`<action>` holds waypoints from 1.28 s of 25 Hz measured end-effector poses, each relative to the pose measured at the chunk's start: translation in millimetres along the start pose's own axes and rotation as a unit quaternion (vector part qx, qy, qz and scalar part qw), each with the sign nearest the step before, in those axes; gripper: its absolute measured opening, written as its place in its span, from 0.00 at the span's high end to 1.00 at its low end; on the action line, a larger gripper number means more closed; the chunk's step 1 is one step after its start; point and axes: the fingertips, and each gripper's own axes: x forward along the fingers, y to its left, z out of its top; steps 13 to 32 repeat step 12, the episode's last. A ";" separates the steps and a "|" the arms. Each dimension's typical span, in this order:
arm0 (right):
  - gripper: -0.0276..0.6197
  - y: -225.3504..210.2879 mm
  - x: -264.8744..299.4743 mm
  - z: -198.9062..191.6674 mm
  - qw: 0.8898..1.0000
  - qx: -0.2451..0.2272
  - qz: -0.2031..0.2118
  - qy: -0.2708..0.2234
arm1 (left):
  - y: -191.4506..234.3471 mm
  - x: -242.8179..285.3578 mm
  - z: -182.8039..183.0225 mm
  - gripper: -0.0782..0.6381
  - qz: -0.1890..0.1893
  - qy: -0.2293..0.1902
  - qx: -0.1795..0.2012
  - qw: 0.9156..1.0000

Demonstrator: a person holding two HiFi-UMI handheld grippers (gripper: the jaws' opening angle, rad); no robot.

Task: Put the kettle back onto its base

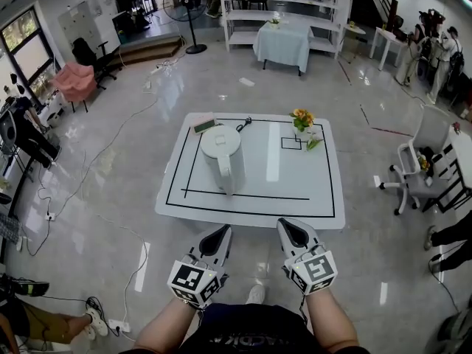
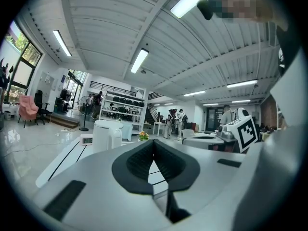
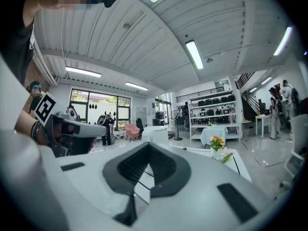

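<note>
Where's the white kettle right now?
In the head view, the kettle stands on the left half of the white table, with the flowers farther back to its right.

Table (image 1: 251, 211): front strip bare from near edge to kettle (image 1: 220, 155); right half bare through middle.
Kettle: upright, left of centre; only tall obstacle, handle facing the near edge.
Small flat box (image 1: 204, 125): just behind kettle, back left.
Flower vase (image 1: 302, 124): back right, well apart from kettle.
Left gripper (image 1: 219, 236), right gripper (image 1: 289, 231): just short of near edge, nothing between them and it.
</note>
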 end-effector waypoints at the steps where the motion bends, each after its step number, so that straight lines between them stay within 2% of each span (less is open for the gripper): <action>1: 0.95 0.2 -0.4 0.1 1.000 -0.001 0.001 0.000 | -0.9 -0.3 -0.2 0.88 0.000 0.000 0.000 1.000; 32: 0.95 3.5 -2.1 -0.5 1.000 -0.002 0.009 0.001 | -3.8 -2.4 0.2 0.88 0.004 -0.003 0.002 1.000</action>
